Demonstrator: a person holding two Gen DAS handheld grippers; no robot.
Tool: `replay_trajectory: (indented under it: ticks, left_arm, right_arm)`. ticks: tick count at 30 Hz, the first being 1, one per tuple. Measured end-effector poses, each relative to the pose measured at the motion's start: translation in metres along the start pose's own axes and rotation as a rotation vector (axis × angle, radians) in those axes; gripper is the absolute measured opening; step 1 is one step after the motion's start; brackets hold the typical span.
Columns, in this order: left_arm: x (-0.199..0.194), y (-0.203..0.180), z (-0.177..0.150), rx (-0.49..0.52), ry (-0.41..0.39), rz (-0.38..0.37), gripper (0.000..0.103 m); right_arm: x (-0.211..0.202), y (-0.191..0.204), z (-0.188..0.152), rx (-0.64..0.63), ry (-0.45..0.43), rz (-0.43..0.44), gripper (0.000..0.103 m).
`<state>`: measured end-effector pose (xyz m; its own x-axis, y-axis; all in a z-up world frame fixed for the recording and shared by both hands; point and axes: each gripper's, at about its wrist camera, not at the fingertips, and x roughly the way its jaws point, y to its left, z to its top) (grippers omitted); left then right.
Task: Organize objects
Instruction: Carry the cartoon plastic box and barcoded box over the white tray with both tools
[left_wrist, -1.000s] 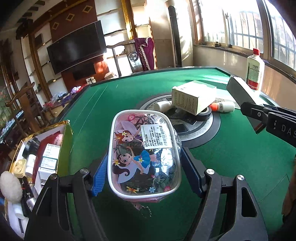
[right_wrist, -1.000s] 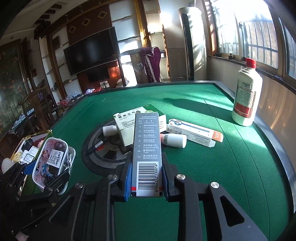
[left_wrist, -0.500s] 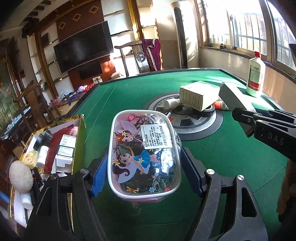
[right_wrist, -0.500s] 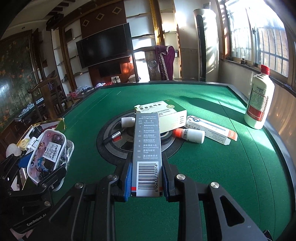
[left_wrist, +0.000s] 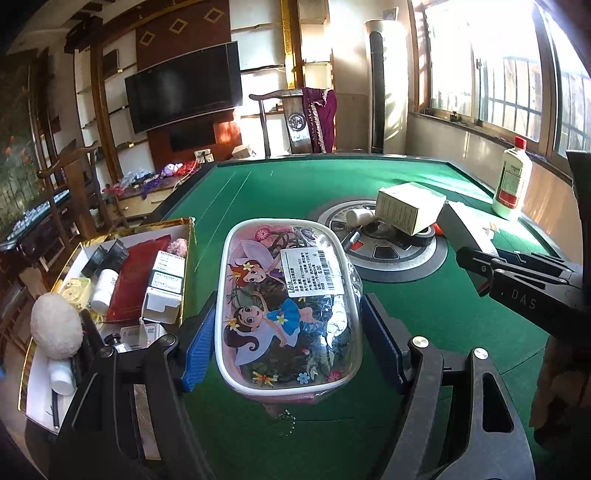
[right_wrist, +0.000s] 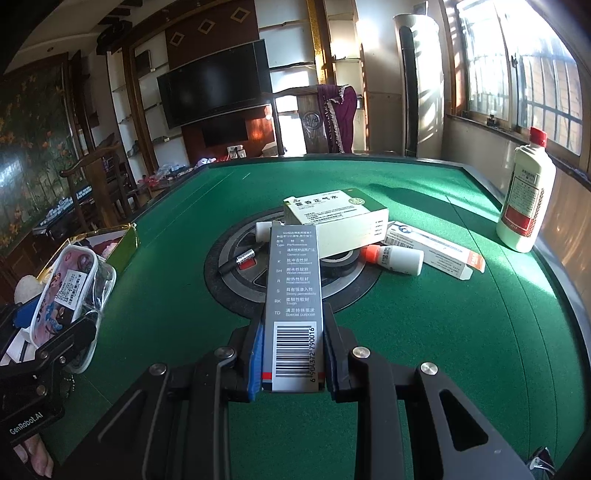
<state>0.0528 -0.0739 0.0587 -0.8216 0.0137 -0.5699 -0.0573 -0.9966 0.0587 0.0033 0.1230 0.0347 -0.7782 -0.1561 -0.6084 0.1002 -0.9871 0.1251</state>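
Cartoon pouch (left_wrist: 290, 314) in left gripper (left_wrist: 290, 338); grey box (right_wrist: 294, 306) (barcoded) in right gripper (right_wrist: 293, 363).

We cannot see the underside of the cartoon pouch (left_wrist: 290, 314), and its dark contents are too murky to name. The gold box (left_wrist: 186, 236) is cut by the left wrist view's left edge. In the right wrist view the grey carton (right_wrist: 295, 295) hides part of the small white bottle (right_wrist: 263, 229) on the bench (right_wrist: 424, 332). The print on the tall white bottle (right_wrist: 524, 206) is too small to read.
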Motion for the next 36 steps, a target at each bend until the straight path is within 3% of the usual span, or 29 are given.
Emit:
replay_trajectory:
  ticks: [13, 23, 31, 36]
  left_arm:
    - [-0.021, 0.056, -0.008, -0.105, -0.034, 0.05, 0.074]
    - [-0.039, 0.115, -0.017, -0.2, -0.057, 0.101, 0.074]
    - [-0.041, 0.166, -0.038, -0.286, -0.03, 0.143, 0.074]
    - [-0.039, 0.178, -0.045, -0.297, -0.026, 0.147, 0.074]
  right_arm:
    - [-0.006, 0.055, -0.009, -0.022, 0.01, 0.09, 0.026]
    - [-0.002, 0.12, -0.008, -0.095, 0.031, 0.178, 0.026]
    - [-0.001, 0.176, 0.001, -0.16, 0.038, 0.244, 0.026]
    - [-0.001, 0.214, 0.004, -0.211, 0.04, 0.281, 0.026]
